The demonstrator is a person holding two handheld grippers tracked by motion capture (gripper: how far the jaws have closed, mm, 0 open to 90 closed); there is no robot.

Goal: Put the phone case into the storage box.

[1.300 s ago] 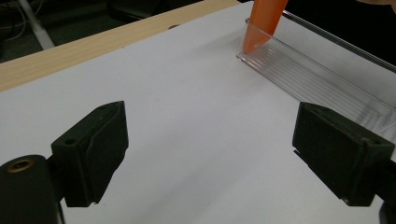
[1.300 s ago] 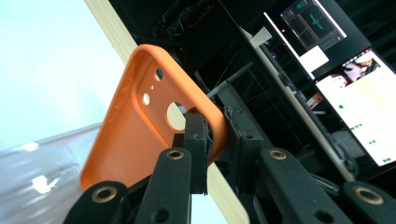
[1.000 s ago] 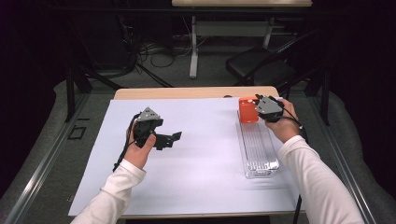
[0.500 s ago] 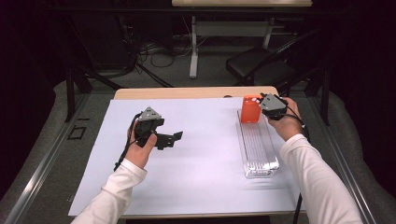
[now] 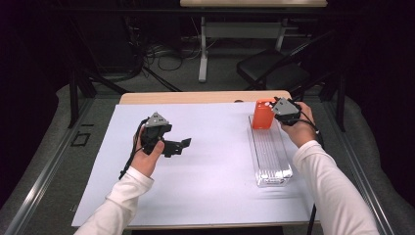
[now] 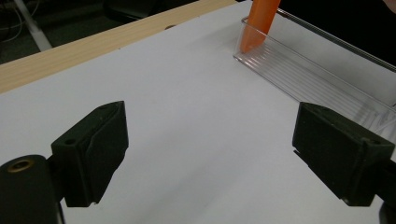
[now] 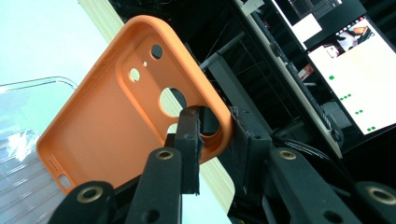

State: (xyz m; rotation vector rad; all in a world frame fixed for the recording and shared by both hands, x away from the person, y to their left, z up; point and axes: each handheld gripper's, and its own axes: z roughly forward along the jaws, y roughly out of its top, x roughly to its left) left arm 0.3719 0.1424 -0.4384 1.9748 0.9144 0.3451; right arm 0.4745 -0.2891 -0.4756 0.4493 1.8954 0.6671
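Observation:
An orange phone case (image 5: 263, 115) stands tilted at the far end of a clear plastic tray (image 5: 271, 152) on the right of the table. My right gripper (image 5: 275, 113) holds it by the top corner. In the right gripper view the case (image 7: 116, 116) shows its inner side, and its rim by the camera hole sits between the jaws of the right gripper (image 7: 217, 135). These jaws have just been opening, with the rim still pinched. My left gripper (image 5: 178, 146) hovers open over the white sheet at the left. In its own view the left gripper (image 6: 210, 154) has nothing between its jaws, with the case (image 6: 261, 21) and tray (image 6: 308, 79) beyond.
A white sheet (image 5: 215, 166) covers most of the wooden table (image 5: 195, 97). Beyond the far edge are a black chair (image 5: 274, 73), cables and a desk leg on the floor. Metal rails (image 5: 44, 171) run along both sides of the table.
My right gripper and the orange case have shifted slightly to the right at the tray's far end. The left hand has stayed where it was.

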